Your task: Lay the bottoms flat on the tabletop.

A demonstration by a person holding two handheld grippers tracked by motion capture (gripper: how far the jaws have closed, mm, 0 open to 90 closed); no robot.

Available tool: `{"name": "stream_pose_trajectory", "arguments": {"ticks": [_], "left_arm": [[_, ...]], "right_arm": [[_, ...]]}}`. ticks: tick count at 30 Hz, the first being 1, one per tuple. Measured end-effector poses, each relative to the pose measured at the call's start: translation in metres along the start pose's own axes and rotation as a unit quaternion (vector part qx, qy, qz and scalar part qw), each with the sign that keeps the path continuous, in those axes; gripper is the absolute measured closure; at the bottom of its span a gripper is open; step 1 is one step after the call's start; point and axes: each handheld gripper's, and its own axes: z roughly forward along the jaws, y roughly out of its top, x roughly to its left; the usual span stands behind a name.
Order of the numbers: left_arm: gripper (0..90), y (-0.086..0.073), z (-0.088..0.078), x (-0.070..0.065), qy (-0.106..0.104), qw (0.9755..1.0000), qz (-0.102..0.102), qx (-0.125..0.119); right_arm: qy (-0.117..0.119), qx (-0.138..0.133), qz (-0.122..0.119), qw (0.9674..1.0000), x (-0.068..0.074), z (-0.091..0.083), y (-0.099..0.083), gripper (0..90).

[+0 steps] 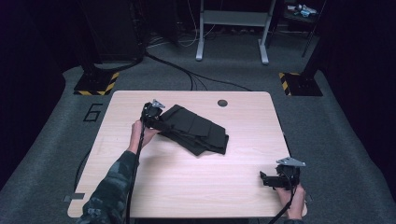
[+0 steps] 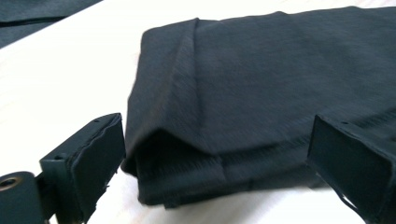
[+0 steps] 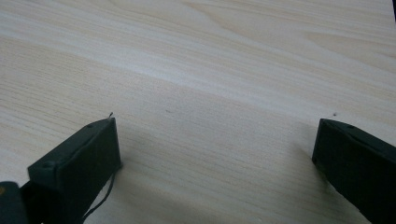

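Resting on bare wood near the table's (image 1: 187,186) front right corner, the right gripper (image 1: 266,179) lies well apart from the folded black garment (image 1: 198,130), its jaws spread wide with nothing but pale woodgrain between them in the right gripper view. The person's right hand (image 1: 292,198) grips it from the table edge. Farther in, left of that garment and at its near-left corner, the left gripper (image 1: 161,125) is held by the left hand (image 1: 142,133), a camouflage sleeve (image 1: 109,191) trailing behind. In the left gripper view its jaws stand released, one on either side of the garment's folded corner (image 2: 187,182). The garment lies flat, slanting across the table's middle. Beyond it, a round cable hole (image 1: 222,102) marks the far edge.
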Motion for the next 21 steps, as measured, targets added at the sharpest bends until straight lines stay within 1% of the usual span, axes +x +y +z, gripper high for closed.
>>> {"name": "stream_pose_trajectory", "arguments": {"ticks": [1, 2, 3, 4, 6, 9, 12, 13, 14, 15, 16, 17, 19, 20, 21], "left_arm": [[5.3, 0.0, 0.0, 0.0, 0.0, 1.0, 0.0, 0.0], [5.2, 0.001, 0.008, 0.002, -0.012, 0.9998, -0.001, 0.019], [5.8, 0.001, 0.01, 0.002, -0.011, 0.9997, -0.004, 0.02], [6.7, 0.002, 0.012, 0.002, -0.016, 0.9996, -0.004, 0.025], [8.7, 0.002, 0.016, 0.0, -0.009, 0.9997, -0.005, 0.022], [13.8, 0.003, 0.019, -0.003, 0.004, 0.9994, 0.008, 0.032], [16.7, 0.002, 0.021, -0.005, 0.01, 0.9992, 0.013, 0.037], [16.7, 0.002, 0.022, -0.006, 0.014, 0.9989, 0.015, 0.041], [18.5, 0.001, 0.023, -0.008, 0.017, 0.9988, 0.016, 0.043], [18.5, 0.001, 0.024, -0.009, 0.023, 0.9984, 0.022, 0.047], [21.0, 0.0, 0.026, -0.011, 0.031, 0.9981, 0.025, 0.047], [22.2, -0.001, 0.026, -0.011, 0.034, 0.9978, 0.029, 0.05], [25.4, -0.001, 0.027, -0.012, 0.036, 0.9977, 0.027, 0.05], [25.4, -0.002, 0.027, -0.013, 0.041, 0.9977, 0.027, 0.048], [28.6, -0.003, 0.028, -0.013, 0.045, 0.9975, 0.026, 0.047]], "right_arm": [[0.0, 0.0, 0.0, 1.0, 0.0, 0.0, 0.0, 0.2], [0.0, 0.0, 0.0, 1.0, 0.0, 0.0, 0.0, 0.2], [0.0, 0.0, 0.0, 1.0, 0.0, 0.0, 0.0, 0.2], [0.0, 0.0, 0.0, 1.0, 0.0, 0.0, 0.0, 0.2], [0.0, 0.0, 0.0, 1.0, 0.0, 0.0, 0.0, 0.2], [0.0, 0.0, 0.0, 1.0, 0.0, 0.0, 0.0, 0.2], [0.0, 0.0, 0.0, 1.0, 0.0, 0.0, 0.0, 0.2], [0.0, 0.0, 0.0, 1.0, 0.0, 0.0, 0.0, 0.2], [0.0, -0.001, 0.001, 1.0, 0.0, 0.0, 0.0, 0.3], [0.0, -0.001, 0.001, 1.0, 0.0, 0.0, 0.0, 0.3], [0.0, 0.0, 0.0, 1.0, 0.0, 0.0, 0.0, 0.3], [0.0, 0.0, 0.0, 1.0, 0.0, 0.0, 0.0, 0.3], [0.0, -0.001, 0.001, 1.0, 0.0, 0.0, 0.0, 0.3], [0.0, -0.001, 0.001, 1.0, 0.0, 0.0, 0.0, 0.4], [-0.001, -0.001, 0.0, 1.0, 0.0, 0.0, 0.0, 0.4]]}}
